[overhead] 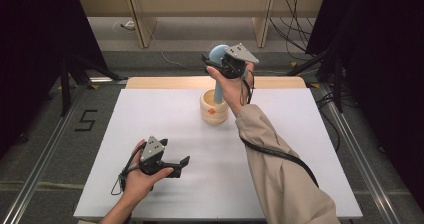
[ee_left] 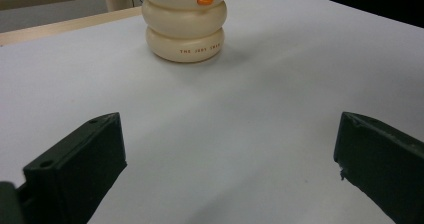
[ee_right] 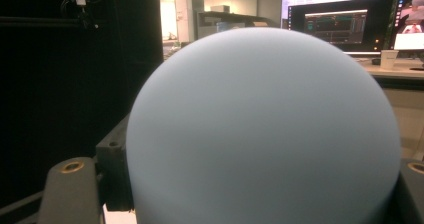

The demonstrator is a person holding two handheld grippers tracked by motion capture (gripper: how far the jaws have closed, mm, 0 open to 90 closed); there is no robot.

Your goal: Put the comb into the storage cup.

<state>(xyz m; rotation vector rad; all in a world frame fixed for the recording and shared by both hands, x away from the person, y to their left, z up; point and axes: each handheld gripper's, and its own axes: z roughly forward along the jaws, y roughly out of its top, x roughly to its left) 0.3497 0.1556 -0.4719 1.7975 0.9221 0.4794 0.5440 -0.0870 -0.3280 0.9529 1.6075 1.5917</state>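
Two handheld grippers work over a white table point(overhead: 150, 199). Nearest, the left gripper point(overhead: 181, 165) rests low on the tabletop, jaws spread wide with nothing between them. Farther back, a cream ringed pot point(overhead: 213, 110) with an orange mark stands on the table, a pale blue round-headed pestle point(overhead: 218, 54) rising from it. The right gripper point(overhead: 214, 60) clasps that rounded head, raised above the pot.

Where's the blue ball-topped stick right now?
In the high view, the blue ball-topped stick stands in the cream ringed cup at the table's far middle, its ball between the right gripper jaws.
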